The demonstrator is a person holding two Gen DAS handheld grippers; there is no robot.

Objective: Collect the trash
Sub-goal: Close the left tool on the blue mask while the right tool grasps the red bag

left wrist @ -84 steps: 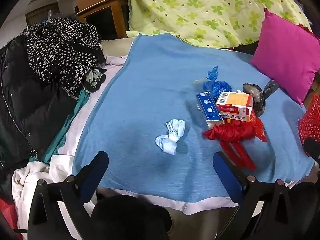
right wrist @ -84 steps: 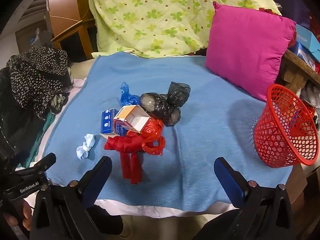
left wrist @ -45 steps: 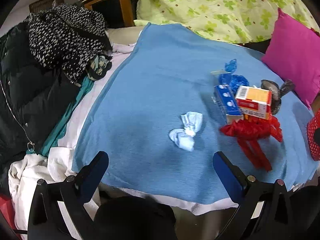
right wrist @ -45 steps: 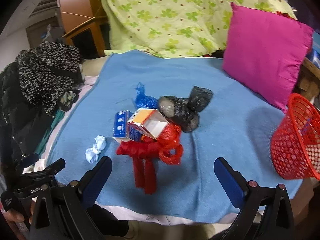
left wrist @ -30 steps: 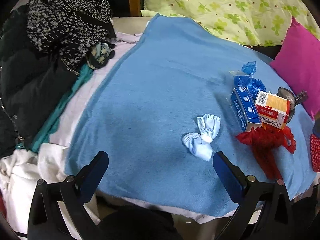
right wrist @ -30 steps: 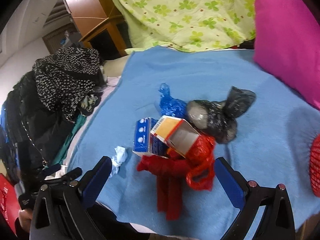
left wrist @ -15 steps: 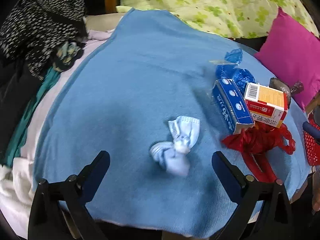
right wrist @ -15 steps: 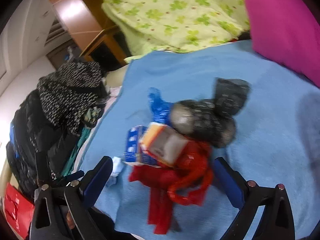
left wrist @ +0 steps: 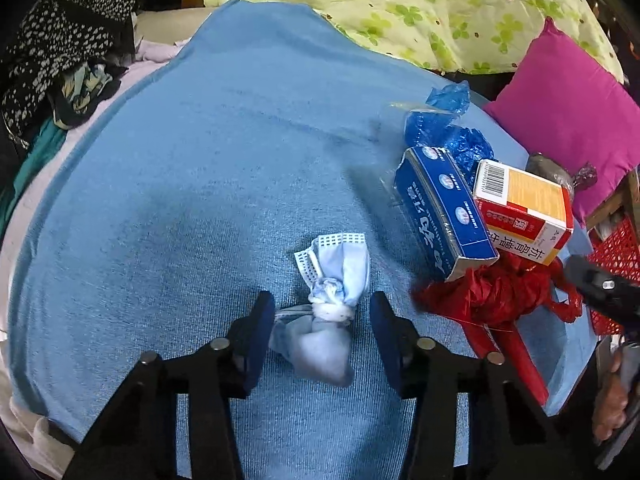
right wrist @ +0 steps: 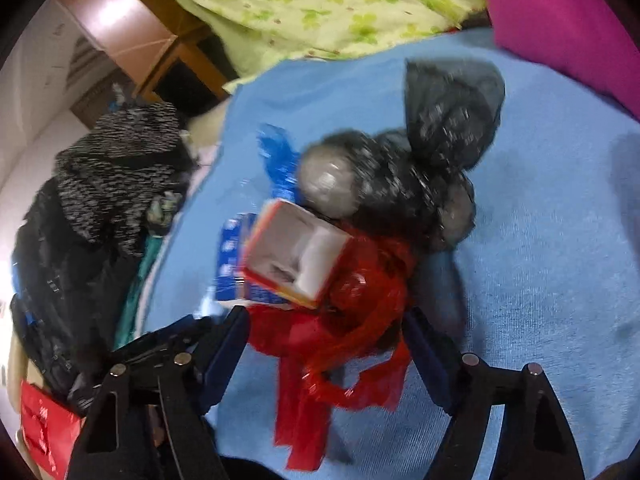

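A knotted pale blue face mask (left wrist: 330, 312) lies on the blue blanket (left wrist: 200, 160). My left gripper (left wrist: 322, 314) is open with a blue finger on each side of the mask, not touching it. My right gripper (right wrist: 326, 338) is open around a crumpled red plastic bag (right wrist: 340, 320). An orange-and-white carton (right wrist: 292, 254) rests on the red bag (left wrist: 492, 292); it also shows in the left wrist view (left wrist: 524, 210). A blue box (left wrist: 444, 208), a blue wrapper (left wrist: 448, 128) and a black bag (right wrist: 424, 168) lie close by.
A red mesh basket (left wrist: 616, 244) stands at the blanket's right edge. A magenta pillow (left wrist: 568, 88) and a green floral quilt (left wrist: 400, 4) lie at the back. Dark clothes (left wrist: 56, 48) are piled at the left.
Both grippers have moved forward and down and narrowed. The left one now straddles the mask, the right one the red bag. The right view is blurred by motion.
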